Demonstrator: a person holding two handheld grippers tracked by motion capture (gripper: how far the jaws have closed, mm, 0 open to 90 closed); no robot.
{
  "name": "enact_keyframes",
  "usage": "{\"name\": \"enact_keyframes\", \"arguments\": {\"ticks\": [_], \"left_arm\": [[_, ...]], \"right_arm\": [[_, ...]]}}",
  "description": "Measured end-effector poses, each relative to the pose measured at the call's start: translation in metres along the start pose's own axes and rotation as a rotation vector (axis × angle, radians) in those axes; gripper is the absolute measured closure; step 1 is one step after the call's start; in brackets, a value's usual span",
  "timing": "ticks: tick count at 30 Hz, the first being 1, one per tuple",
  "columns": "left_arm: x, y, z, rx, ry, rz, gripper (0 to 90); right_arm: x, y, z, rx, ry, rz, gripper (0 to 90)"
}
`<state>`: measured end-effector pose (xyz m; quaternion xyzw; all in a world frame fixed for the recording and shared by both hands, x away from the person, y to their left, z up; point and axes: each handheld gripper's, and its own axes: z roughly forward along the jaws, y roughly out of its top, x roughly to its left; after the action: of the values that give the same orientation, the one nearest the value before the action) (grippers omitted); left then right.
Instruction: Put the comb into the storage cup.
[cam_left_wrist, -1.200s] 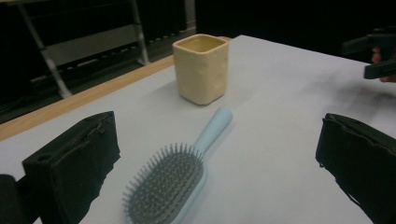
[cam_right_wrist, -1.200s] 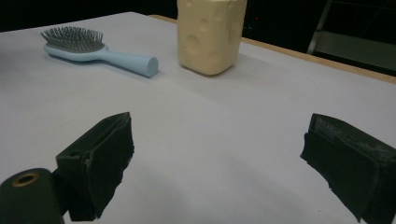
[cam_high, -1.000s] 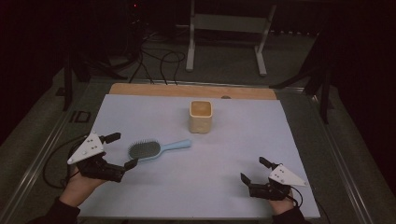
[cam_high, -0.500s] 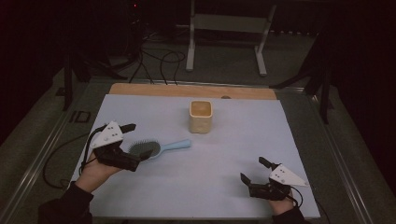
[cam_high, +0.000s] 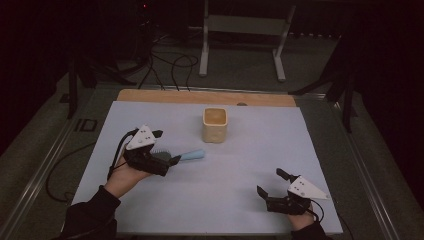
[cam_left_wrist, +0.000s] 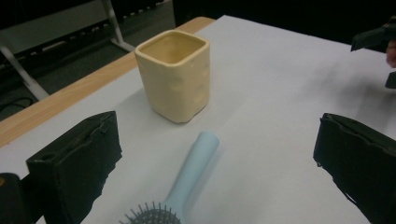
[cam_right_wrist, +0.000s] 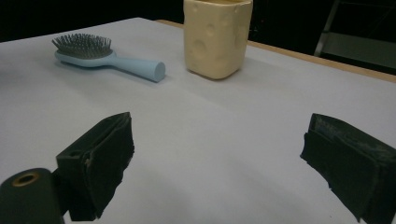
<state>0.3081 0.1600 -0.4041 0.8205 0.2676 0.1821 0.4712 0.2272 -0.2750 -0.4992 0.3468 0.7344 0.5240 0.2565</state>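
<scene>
A pale blue hairbrush with dark bristles lies on the white table cover, left of centre, its handle pointing right toward a cream square cup. My left gripper hovers open over the brush head, hiding most of it in the high view. In the left gripper view the handle runs between the wide-apart jaws toward the cup. My right gripper stands open near the front right corner, nothing between its jaws. In the right gripper view, the brush and cup lie far ahead.
A wooden strip borders the table's far edge. Beyond it stand a metal frame and floor cables. A broad stretch of white cover lies between the two grippers.
My left gripper has moved right and forward from the table's left edge to above the brush head. The right gripper, brush and cup have stayed put.
</scene>
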Motion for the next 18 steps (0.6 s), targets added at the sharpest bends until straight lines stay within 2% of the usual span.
{"name": "enact_keyframes", "arguments": {"ticks": [7,14,18], "left_arm": [[0.001,-0.002,0.023,0.024,-0.002,-0.014,4.1],[0.006,-0.006,0.047,0.055,0.001,-0.051,7.1],[0.009,-0.008,0.059,0.067,0.014,-0.076,12.1]], "right_arm": [[0.0,0.0,0.0,0.0,0.005,-0.006,8.3],[0.0,0.0,0.001,0.003,0.012,-0.003,8.3],[0.0,-0.001,0.001,0.003,0.015,-0.002,8.3]]}}
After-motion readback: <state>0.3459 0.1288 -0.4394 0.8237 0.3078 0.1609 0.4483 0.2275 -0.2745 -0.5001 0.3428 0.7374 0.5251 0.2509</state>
